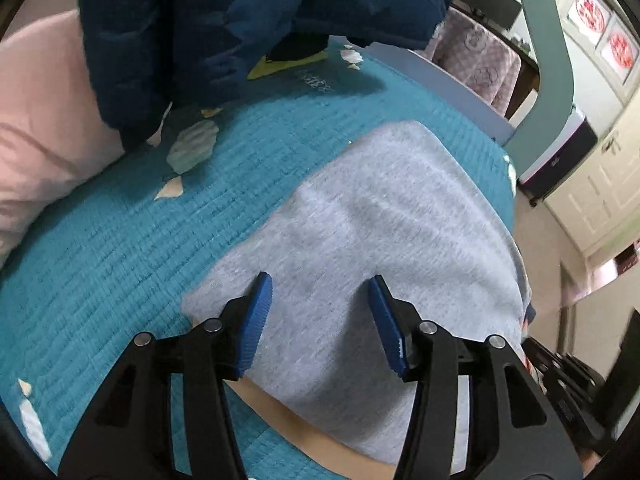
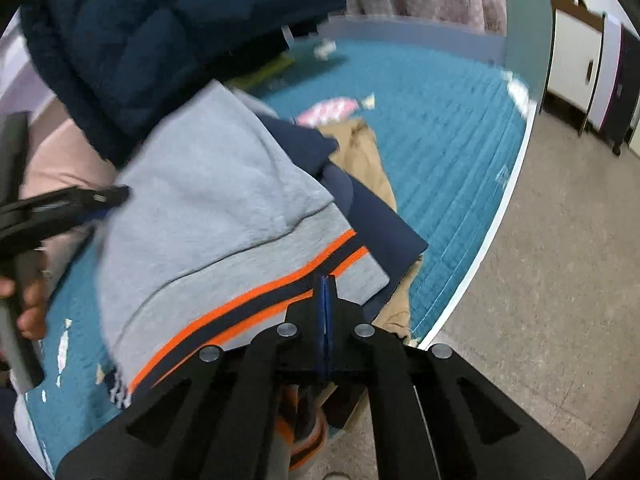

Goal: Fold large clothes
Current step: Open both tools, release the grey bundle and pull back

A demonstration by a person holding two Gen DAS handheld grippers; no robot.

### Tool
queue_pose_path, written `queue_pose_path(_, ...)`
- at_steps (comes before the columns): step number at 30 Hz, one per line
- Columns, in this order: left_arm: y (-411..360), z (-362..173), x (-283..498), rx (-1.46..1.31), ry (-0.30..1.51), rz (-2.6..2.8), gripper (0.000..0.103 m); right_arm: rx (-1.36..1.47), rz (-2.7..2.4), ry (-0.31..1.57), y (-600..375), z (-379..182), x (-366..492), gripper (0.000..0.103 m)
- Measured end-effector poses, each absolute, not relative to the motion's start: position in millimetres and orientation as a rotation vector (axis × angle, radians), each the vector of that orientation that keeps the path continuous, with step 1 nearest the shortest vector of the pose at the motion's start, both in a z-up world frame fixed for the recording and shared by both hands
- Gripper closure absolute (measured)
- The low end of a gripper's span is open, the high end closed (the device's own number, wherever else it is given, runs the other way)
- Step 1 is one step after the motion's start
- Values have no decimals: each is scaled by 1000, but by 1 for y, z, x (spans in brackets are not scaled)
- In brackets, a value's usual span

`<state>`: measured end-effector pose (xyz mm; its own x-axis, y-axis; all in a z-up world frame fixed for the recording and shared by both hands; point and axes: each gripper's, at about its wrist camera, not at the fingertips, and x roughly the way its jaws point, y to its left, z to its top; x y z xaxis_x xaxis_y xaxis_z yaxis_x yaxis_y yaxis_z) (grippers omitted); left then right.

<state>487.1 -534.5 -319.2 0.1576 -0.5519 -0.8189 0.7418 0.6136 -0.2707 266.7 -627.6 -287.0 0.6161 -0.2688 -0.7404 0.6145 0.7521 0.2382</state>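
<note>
A grey sweatshirt [image 1: 372, 216] lies folded over on the teal quilted bed cover [image 1: 100, 248]. In the right wrist view the grey sweatshirt [image 2: 208, 200] shows an orange and navy striped band [image 2: 256, 300] along its near edge. My left gripper [image 1: 320, 292] is open and empty, its blue pads just above the grey fabric; it also shows at the left of the right wrist view [image 2: 96, 200]. My right gripper [image 2: 326, 280] is shut on the sweatshirt's striped edge.
A dark blue puffer jacket [image 1: 208, 24] lies at the far side of the bed beside a pink pillow [image 1: 44, 120]. Navy cloth [image 2: 376, 220] and tan cloth [image 2: 364, 148] lie under the sweatshirt. The bed edge [image 2: 496, 216] and floor [image 2: 560, 280] are to the right.
</note>
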Motion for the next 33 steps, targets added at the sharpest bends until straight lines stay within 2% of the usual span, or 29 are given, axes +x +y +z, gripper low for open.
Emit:
queue_pose_path(4,-526,-318,483,195,1050,-948,51,475,-402,731,-574,-270,273,102)
queue_pose_path(8,-517,-310,474,178,1038,-944,50,447,-410,880,-554,-314,295,103)
queue_pose_path(11,-509,-303,461,116,1040,-966,29,543,-403,909,-565,-333,298,103)
queue_pose_path(17,-486,-286,426,131,996,-922,23,561,-401,889,-567,-311,289,100)
queue_pose_path(20,-460,-273,406,138,955,-884,21,590,-396,847,-563,-288,275,88)
queue_pose_path(22,-441,-264,392,131,943,-895,19,589,-384,838,-560,-275,268,67)
queue_pose_path(26,-397,-244,361,133,905,-851,16,515,-360,827,-530,-240,261,57)
queue_pose_path(28,-371,-233,346,128,878,-838,16,488,-345,819,-513,-224,254,41)
queue_pose_path(33,-314,-208,310,128,829,-810,14,455,-321,792,-465,-189,234,31)
